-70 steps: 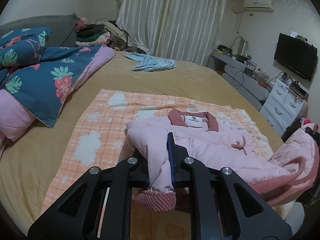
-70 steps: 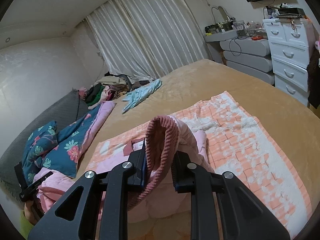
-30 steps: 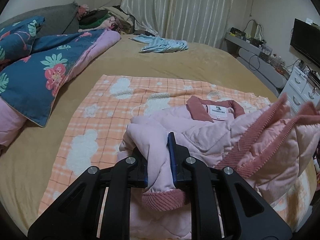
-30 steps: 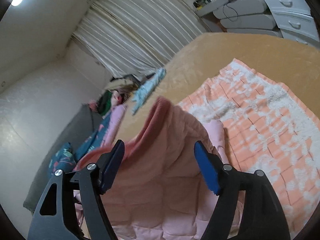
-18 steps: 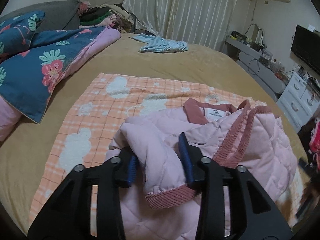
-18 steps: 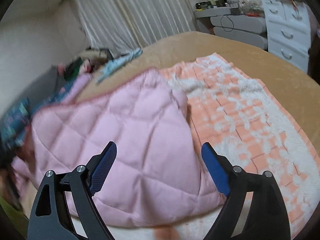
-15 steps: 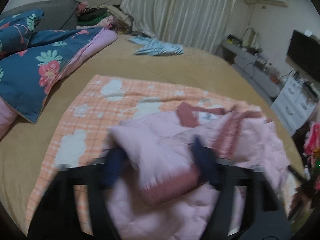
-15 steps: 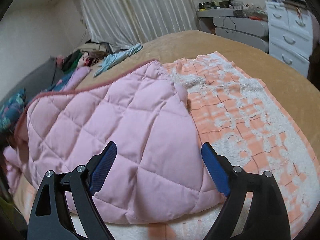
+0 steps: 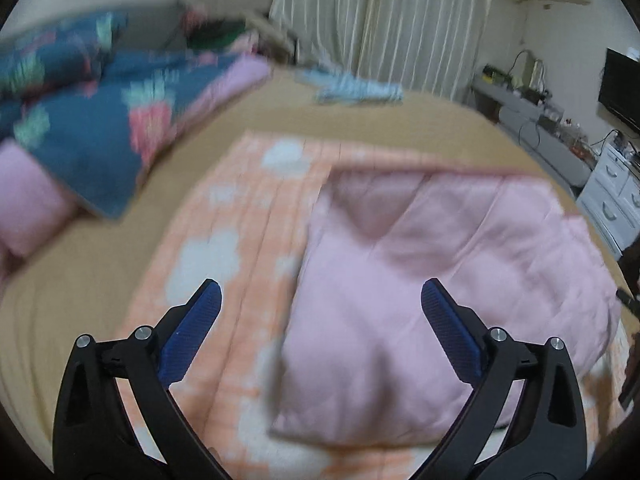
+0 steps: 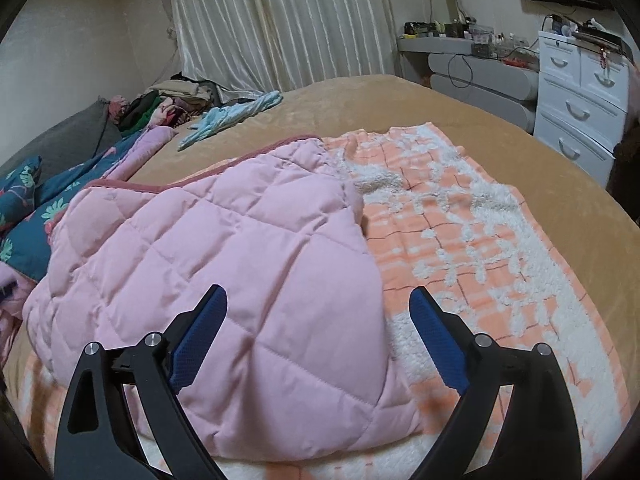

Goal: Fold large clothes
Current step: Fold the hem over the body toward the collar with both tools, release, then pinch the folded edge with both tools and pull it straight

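Pink quilted jacket (image 10: 240, 264) now dropped flat on orange blanket (image 10: 480, 248); left claw (image 9: 320, 320), right claw (image 10: 318, 320) both opening, empty

Pink quilted jacket (image 10: 248, 264), orange-checked blanket (image 10: 480, 240)

Released from both grippers, left gripper (image 9: 320, 300) and right gripper (image 10: 318, 304) opening wide; pink quilted jacket (image 10: 240, 260) now folded, apparently flat, on orange blanket (image 10: 480, 248).

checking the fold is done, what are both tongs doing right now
left tongs: opening, holding nothing, above the jacket
right tongs: opening, holding nothing, above the jacket
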`<state>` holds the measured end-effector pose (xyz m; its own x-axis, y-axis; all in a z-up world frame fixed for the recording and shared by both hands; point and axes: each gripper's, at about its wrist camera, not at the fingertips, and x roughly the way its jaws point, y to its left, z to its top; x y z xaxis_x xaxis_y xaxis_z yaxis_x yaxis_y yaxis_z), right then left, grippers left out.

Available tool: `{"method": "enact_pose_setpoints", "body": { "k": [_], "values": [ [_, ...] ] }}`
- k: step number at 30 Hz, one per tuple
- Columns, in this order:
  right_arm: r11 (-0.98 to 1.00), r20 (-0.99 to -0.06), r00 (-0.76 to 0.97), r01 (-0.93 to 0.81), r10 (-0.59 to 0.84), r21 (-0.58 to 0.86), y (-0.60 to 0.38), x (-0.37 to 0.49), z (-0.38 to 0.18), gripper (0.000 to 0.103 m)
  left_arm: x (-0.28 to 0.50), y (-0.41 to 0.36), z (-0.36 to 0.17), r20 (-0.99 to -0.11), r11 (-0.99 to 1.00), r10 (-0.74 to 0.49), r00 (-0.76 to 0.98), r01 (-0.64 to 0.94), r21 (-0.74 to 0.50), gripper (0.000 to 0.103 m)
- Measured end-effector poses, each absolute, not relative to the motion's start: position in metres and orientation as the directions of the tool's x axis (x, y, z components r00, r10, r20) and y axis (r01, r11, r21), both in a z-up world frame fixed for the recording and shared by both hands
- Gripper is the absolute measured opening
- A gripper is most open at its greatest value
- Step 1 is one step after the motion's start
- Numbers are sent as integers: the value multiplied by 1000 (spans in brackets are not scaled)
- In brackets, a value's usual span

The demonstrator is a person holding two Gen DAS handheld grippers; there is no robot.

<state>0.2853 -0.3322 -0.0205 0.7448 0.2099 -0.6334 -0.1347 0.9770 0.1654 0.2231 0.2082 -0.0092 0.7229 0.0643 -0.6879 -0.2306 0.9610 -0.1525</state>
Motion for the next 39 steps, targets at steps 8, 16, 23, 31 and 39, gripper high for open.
{"method": "enact_pose_setpoints", "body": {
  "k": [8,16,23,31,39],
  "values": [
    [976,-684,696,-160,219,150,-335,297,-48,90,222,212,-62,-702,919,-130,701,-180,-350,93],
    [971,-640,738,-231,216,61,-313,288,-30,24,240,171,-29,-654,967,-10,756,-159,-198,12],
    [984,-528,834,-175,160,22,-301,300,4,20,279,177,3,-616,961,49,786,-206,-186,11],
    [992,-588,802,-128,110,11,-301,331,-26,19,309,172,-15,-663,963,83,744,-230,-138,11],
    [993,-632,769,-118,90,-2,-300,345,-43,19,325,173,-35,-705,963,88,704,-242,-122,11]
  ]
}}
